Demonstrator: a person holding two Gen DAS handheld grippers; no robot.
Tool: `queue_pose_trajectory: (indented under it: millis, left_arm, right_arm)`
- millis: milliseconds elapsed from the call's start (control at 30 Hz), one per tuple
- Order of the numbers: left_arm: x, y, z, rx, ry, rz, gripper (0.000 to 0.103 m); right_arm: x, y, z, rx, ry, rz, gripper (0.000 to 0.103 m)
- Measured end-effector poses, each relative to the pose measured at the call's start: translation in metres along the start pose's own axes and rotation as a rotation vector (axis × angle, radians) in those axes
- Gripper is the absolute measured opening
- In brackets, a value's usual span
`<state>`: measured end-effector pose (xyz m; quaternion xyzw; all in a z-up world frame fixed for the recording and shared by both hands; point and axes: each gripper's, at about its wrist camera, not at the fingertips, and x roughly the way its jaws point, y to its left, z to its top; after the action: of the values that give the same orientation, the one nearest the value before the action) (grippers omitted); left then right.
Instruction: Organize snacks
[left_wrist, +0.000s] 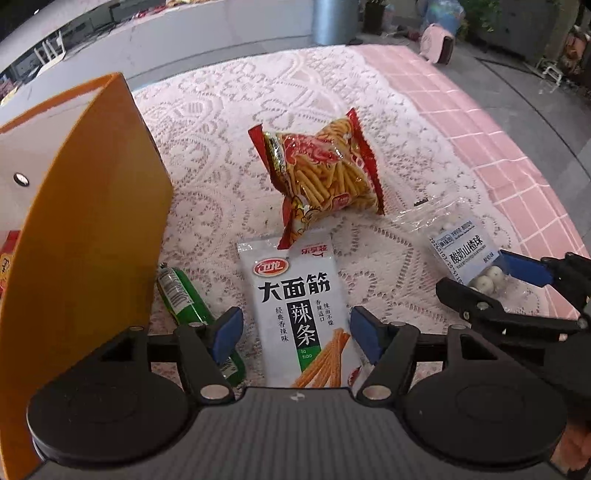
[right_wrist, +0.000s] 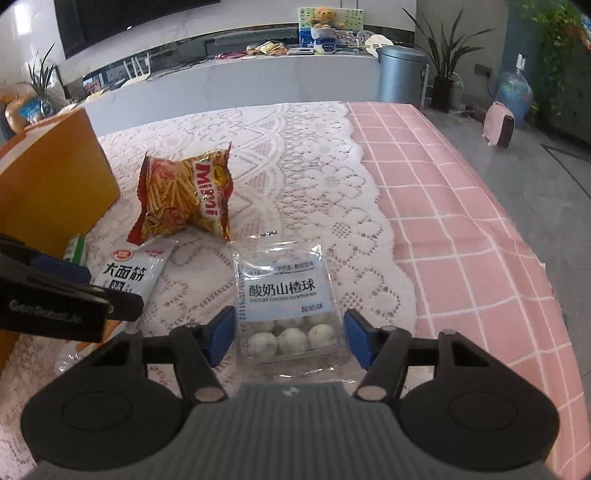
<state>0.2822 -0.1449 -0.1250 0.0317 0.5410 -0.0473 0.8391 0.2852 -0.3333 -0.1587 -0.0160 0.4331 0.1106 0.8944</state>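
Left tongs gape wide astride the white packet, not touching it. Right tongs straddle the clear tray of white balls, pads just clear. Orange box at nine o'clock.

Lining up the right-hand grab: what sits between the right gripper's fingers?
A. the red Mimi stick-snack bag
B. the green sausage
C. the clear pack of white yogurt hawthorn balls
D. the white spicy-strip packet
C: in the right wrist view the clear pack of white balls lies between the right gripper's open jaws.
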Motion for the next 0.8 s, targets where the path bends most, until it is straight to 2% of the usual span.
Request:
queue_pose_trajectory:
  millis: [167,267,333,400,567,800]
  left_arm:
    - [0.008,-0.002,0.004,-0.013,0.034,0.008,0.082]
    - [0.005,-0.004,0.002,-0.004,0.019,0.000,0.064]
    - [0.002,-0.007,0.000,0.028,0.009,-0.044,0.060]
    - [0.000,-0.012,-0.004,0.076,-0.001,-0.056,0.059]
    - [-0.004,-0.021,-0.016,0.201,-0.017,-0.105,0.059]
    - [-0.004,-0.024,-0.022,0.188,-0.029,-0.053,0.074]
  right_arm:
    - [-0.001,0.000,-0.001,0.008,-0.001,0.006,0.063]
    - [0.000,0.001,-0.001,0.003,0.000,0.003,0.063]
    - [0.000,0.000,-0.001,0.009,0.003,0.008,0.064]
    - [-0.001,-0.002,-0.001,0.022,0.014,0.019,0.064]
    - [-0.007,-0.012,-0.003,0.086,0.031,0.037,0.064]
    - [-0.002,-0.007,-0.002,0.053,0.032,0.014,0.072]
